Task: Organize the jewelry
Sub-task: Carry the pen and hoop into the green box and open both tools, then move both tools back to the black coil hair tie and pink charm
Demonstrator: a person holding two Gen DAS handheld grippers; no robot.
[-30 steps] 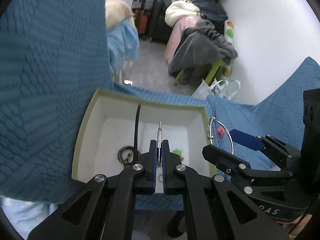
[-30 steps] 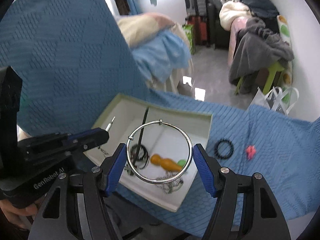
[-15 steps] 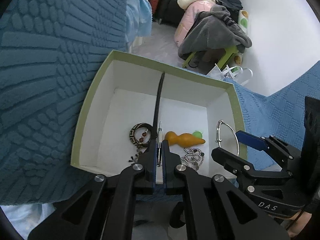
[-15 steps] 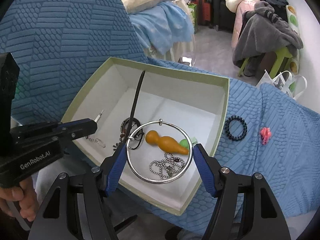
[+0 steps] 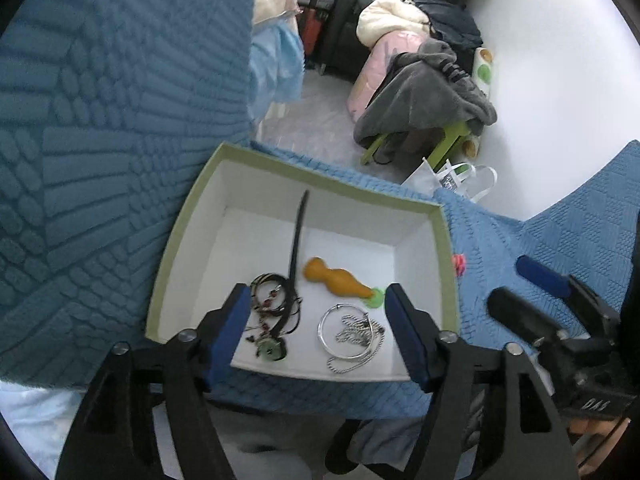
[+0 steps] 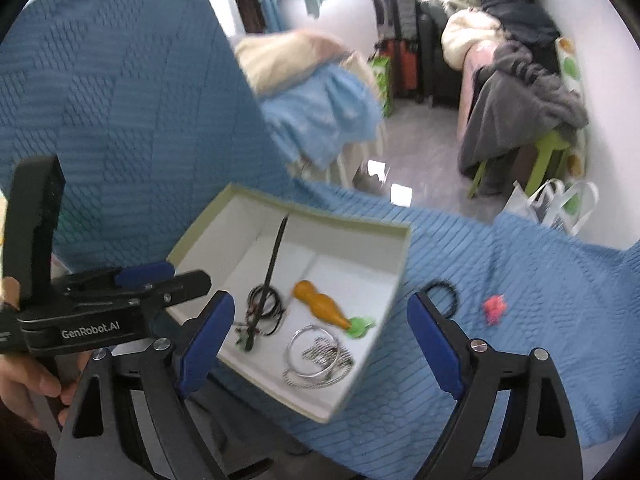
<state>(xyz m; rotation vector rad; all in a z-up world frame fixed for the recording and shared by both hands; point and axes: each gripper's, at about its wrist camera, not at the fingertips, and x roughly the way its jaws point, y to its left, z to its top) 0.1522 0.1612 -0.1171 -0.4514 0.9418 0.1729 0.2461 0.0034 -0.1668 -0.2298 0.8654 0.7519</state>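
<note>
A green-rimmed white box sits on the blue cover. Inside lie a silver bangle on a silver chain, an orange carrot-shaped piece, a black stick and dark cord bracelets with a green pendant. My left gripper is open and empty above the box's near side. My right gripper is open and empty over the box's near right corner.
A black hair tie and a small pink piece lie on the blue cover right of the box. Beyond the edge are a floor, a green stool with grey clothes, suitcases and a white bag.
Both grippers opened. The left let its necklace drop into the box, the right let the silver bangle drop onto the chain. Both pulled back from the box.
</note>
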